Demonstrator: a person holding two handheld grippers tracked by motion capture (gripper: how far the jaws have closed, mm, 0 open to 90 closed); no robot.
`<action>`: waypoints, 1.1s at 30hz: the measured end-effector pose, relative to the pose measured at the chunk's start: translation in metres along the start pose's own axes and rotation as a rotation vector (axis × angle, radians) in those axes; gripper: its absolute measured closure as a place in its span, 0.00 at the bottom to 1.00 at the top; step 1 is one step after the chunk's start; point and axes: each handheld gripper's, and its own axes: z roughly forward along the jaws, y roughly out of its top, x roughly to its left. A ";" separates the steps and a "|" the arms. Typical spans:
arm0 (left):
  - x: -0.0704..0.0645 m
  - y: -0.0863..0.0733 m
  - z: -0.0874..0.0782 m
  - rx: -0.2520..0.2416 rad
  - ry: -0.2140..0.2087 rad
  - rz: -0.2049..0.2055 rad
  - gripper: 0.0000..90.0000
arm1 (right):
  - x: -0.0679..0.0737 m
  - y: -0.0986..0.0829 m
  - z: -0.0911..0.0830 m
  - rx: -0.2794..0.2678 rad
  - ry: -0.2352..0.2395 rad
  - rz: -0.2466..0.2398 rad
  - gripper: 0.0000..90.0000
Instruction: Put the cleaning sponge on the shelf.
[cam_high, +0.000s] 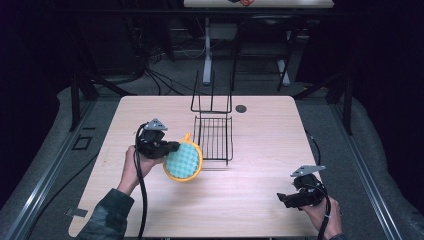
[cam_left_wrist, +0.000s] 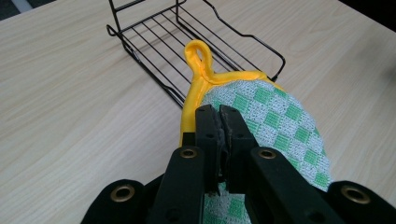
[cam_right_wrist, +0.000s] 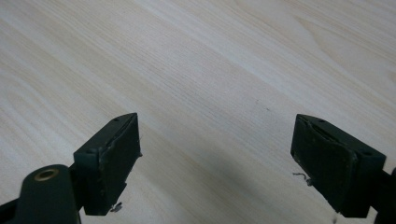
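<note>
Potholder (cam_left_wrist: 261, 112) clamped between left gripper (cam_left_wrist: 219, 114) fingers (cam_left_wrist: 205, 126) — beside rack (cam_left_wrist: 187, 42).

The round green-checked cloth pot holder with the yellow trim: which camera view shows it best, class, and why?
The left gripper view: the round green-checked cloth pot holder with yellow trim is close up, its weave and hanging loop clear, with the left tool shut on its edge. The high view shows it small, beside the black wire rack.
</note>
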 end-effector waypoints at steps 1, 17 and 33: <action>0.000 0.001 0.000 0.000 0.001 0.000 0.97 | 0.000 0.000 0.000 -0.007 -0.004 0.001 0.17; 0.005 0.016 0.002 -0.027 0.015 -0.008 0.97 | 0.001 0.002 -0.001 -0.009 -0.006 -0.004 0.17; 0.004 0.023 0.017 -0.048 0.029 -0.023 0.97 | 0.000 0.002 0.000 -0.009 -0.005 -0.004 0.17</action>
